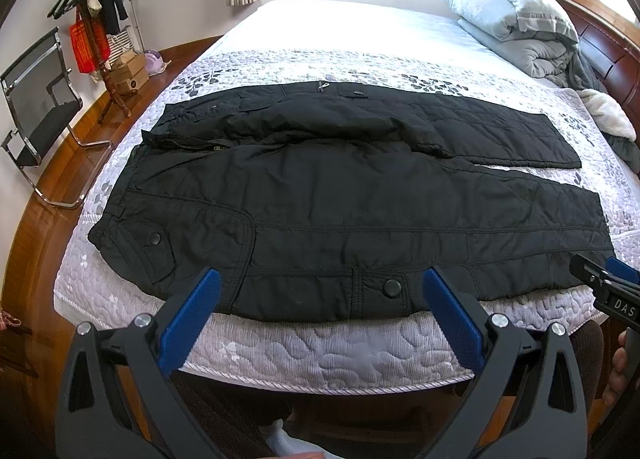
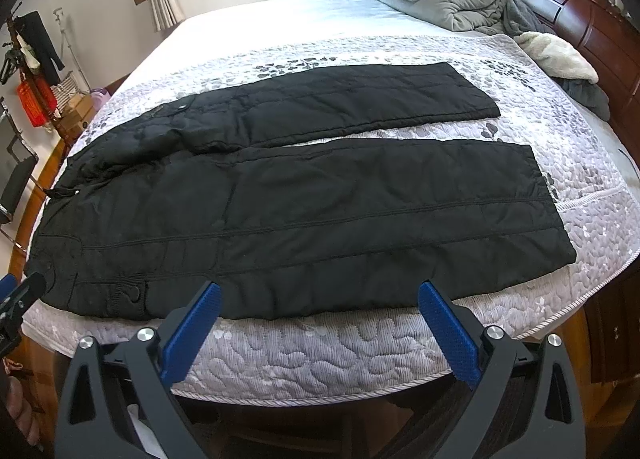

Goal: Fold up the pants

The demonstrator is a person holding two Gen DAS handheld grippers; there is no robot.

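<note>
Black pants (image 1: 320, 195) flat on bed (image 1: 320, 347), left gripper (image 1: 320, 291) and right gripper (image 2: 318, 299) jaws spread wide, holding nothing

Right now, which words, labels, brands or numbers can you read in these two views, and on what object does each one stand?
"DAS": white letters on the black body of the right gripper, seen in the left wrist view; the edge of the picture cuts the word off.
Red hanging bag by the coat rack: it carries a pattern or print, too blurred to read.
Cardboard boxes on the floor: a dark round mark, unreadable.
Black pants: no readable label.
</note>
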